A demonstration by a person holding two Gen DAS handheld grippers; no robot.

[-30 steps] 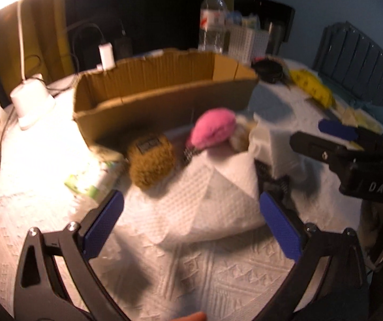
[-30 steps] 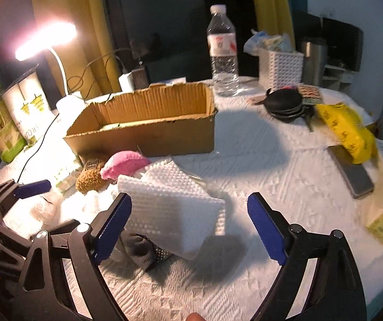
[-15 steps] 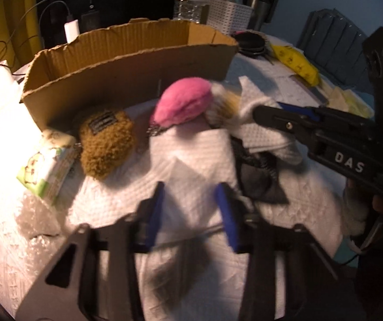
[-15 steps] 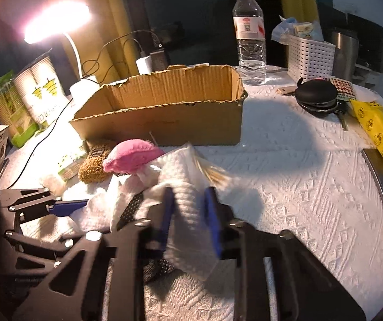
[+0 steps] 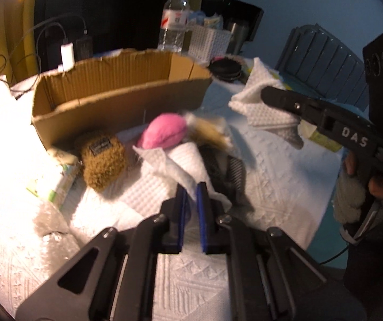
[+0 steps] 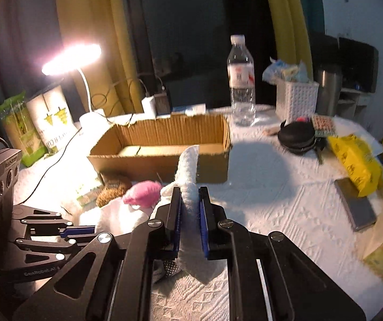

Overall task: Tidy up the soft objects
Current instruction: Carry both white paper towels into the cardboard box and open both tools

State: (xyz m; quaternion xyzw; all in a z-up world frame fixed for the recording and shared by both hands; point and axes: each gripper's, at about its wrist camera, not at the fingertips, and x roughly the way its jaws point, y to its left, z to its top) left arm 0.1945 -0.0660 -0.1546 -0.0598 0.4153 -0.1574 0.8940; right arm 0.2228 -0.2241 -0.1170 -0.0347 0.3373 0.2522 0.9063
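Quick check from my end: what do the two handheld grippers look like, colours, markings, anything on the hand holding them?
Both are black, angular frames with silver screws and blue pads on the jaws. The left gripper shows triangular cut-outs; in the right wrist view its side reads "GenRobot.AI". The right gripper carries white "DAS" lettering and a black camera box with round lenses. The hand on it wears a pale grey cuff.

Dark fabric [image 5: 218, 165] mostly hidden under white cloth [image 5: 175, 165], tan fluffy item [image 5: 210, 131] blurred, possibly plush
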